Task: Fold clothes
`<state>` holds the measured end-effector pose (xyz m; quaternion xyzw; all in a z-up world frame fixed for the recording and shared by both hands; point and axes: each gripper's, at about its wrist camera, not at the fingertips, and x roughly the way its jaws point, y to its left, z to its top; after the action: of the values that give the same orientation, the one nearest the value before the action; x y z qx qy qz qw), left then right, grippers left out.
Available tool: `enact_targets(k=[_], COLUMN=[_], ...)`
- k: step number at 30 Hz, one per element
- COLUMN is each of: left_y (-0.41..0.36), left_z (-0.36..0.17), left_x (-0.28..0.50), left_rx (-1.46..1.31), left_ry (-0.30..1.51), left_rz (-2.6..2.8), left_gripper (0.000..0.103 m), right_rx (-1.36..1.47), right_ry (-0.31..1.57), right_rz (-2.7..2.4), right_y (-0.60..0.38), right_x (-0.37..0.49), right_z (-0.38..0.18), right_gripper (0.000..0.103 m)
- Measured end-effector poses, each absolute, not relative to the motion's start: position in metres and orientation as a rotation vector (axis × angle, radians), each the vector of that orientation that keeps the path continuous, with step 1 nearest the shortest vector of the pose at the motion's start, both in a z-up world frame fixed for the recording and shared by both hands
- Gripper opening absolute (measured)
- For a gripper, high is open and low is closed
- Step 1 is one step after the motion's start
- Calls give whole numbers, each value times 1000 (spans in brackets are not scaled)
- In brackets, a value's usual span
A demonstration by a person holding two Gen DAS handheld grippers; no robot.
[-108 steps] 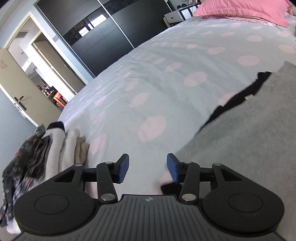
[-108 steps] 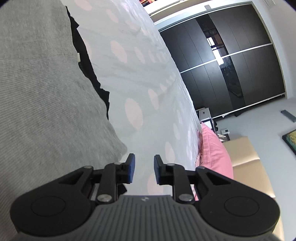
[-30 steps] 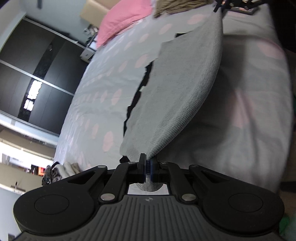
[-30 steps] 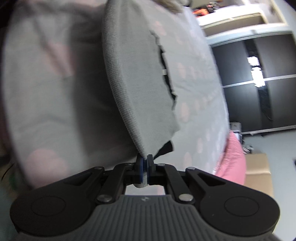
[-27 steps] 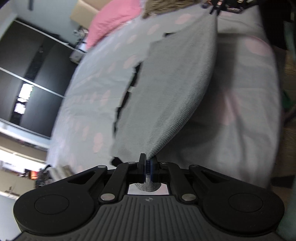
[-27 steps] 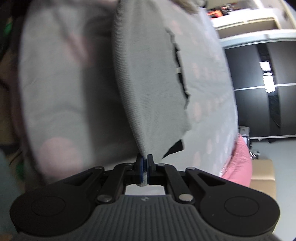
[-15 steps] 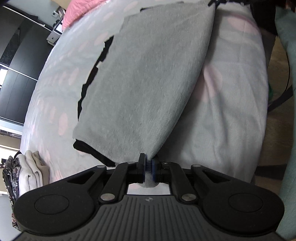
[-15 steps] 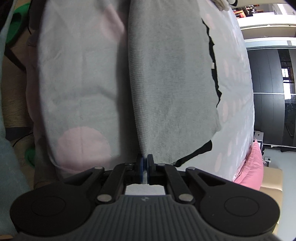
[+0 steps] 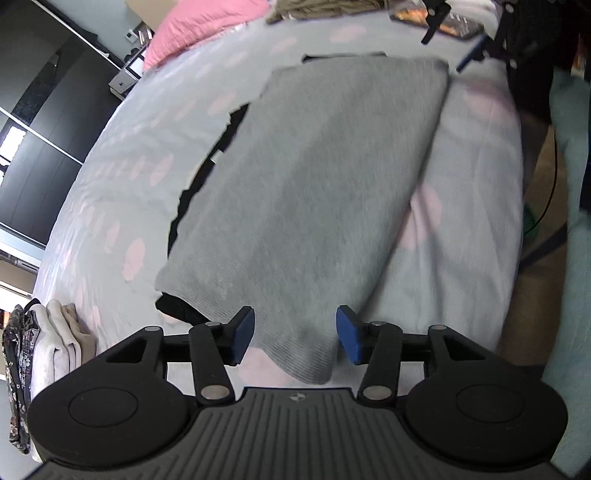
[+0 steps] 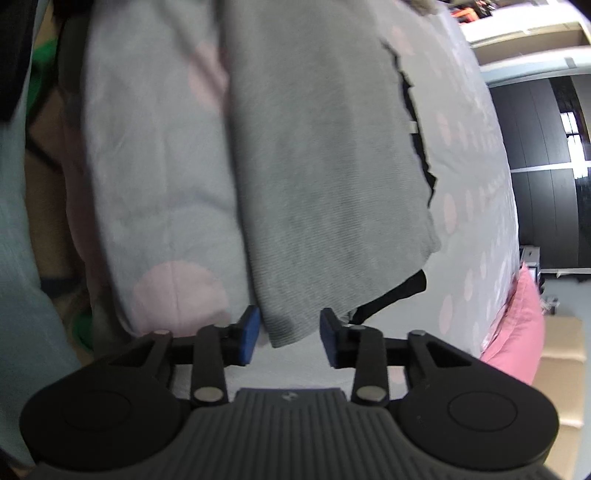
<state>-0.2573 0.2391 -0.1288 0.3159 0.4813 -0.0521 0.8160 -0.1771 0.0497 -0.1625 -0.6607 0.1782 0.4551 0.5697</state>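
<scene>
A grey knit garment (image 9: 314, 192) lies folded flat on the bed, with a black layer peeking out along its far edge (image 9: 207, 173). My left gripper (image 9: 293, 334) is opening, and one corner of the garment lies between its blue pads without being pressed. At the opposite end, my right gripper (image 10: 287, 334) is opening too, with the other grey corner (image 10: 291, 325) loose between its pads. The right gripper also shows small at the top of the left wrist view (image 9: 469, 55). The grey garment (image 10: 325, 155) fills the middle of the right wrist view.
The bed cover (image 9: 472, 206) is pale grey with pink dots. A stack of folded clothes (image 9: 48, 332) sits at the left bed edge. A pink pillow (image 9: 207, 26) and brown fabric (image 9: 325, 9) lie at the head. Dark wardrobe doors (image 10: 546, 147) stand beyond, and the floor drops off beside the bed (image 9: 532, 251).
Both grippers held the grey garment's fold lifted, lowered it flat onto the bed, then opened and let the corners go.
</scene>
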Motion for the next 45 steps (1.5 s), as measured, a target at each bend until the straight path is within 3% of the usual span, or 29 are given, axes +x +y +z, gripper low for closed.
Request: enact_targets(k=[24, 45], left_y=[337, 439], left_z=[-96, -147], left_x=[-190, -135], left_rx=[96, -329], left_ry=[938, 988], left_rz=[251, 366], left_gripper=[48, 46], right_rx=[-730, -374], right_ry=[594, 879], right_rz=[804, 804], right_y=[90, 119], right_x=[-83, 69], right_z=[-140, -150], right_gripper=[42, 38])
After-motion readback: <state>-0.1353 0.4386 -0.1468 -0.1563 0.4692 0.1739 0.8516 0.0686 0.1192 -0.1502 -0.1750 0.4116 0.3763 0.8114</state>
